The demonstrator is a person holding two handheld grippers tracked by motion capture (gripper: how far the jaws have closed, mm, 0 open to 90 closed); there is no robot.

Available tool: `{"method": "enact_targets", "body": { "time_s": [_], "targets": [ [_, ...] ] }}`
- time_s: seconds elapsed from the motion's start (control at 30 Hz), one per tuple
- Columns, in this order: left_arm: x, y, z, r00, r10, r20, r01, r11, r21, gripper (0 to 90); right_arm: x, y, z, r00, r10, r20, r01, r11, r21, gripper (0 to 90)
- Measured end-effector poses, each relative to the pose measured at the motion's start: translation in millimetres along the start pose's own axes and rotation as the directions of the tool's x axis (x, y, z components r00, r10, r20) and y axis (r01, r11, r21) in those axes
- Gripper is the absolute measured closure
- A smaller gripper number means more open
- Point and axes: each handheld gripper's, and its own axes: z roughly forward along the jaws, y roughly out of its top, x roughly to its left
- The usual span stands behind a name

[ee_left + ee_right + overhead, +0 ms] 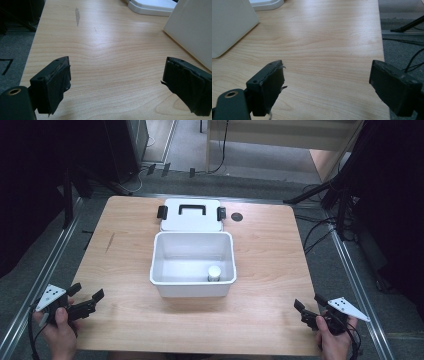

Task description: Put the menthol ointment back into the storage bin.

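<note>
The left gripper (89,299) rests at the near left corner of the wooden surface (270,255), its jaws spread wide with nothing between them. The right gripper (306,306) rests at the near right corner, also spread wide and empty. The white box (193,265) sits ahead of both, between them and well apart from each. The high view looks down inside the box, where a small white jar (214,273) stands in the corner nearer the right gripper; the lid (191,215) lies just behind the box. The left gripper view shows the box's outer wall (192,30) ahead to its right. The right gripper view shows the wall (230,25) ahead to its left.
</note>
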Motion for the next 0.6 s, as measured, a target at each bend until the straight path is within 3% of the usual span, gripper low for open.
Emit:
{"method": "enact_targets", "body": {
  "time_s": [0.23, 0.37, 0.6],
  "targets": [
    [-0.3, 0.3, 0.6, 1.0, 0.004, -0.002, -0.004, 1.0, 0.004, 8.6, -1.8, -4.1, 0.4, 0.9998, 0.019, -0.01, -0.02, 0.999, -0.03, 13.6],
    [-0.5, 0.5, 1.1, 1.0, 0.006, -0.001, -0.006, 1.0, 0.008, 8.6, -1.0, -5.0, -1.1, 0.9998, 0.02, 0.009, -0.019, 0.999, -0.047, 13.5],
    [-1.0, 0.6, 1.3, 0.9999, 0.009, -0.006, -0.009, 0.9999, 0.013, 8.6, 5.3, -3.8, 3.9, 0.9996, -0.024, 0.014, 0.024, 1.0, 0.019, 13.5]
  ]
}}
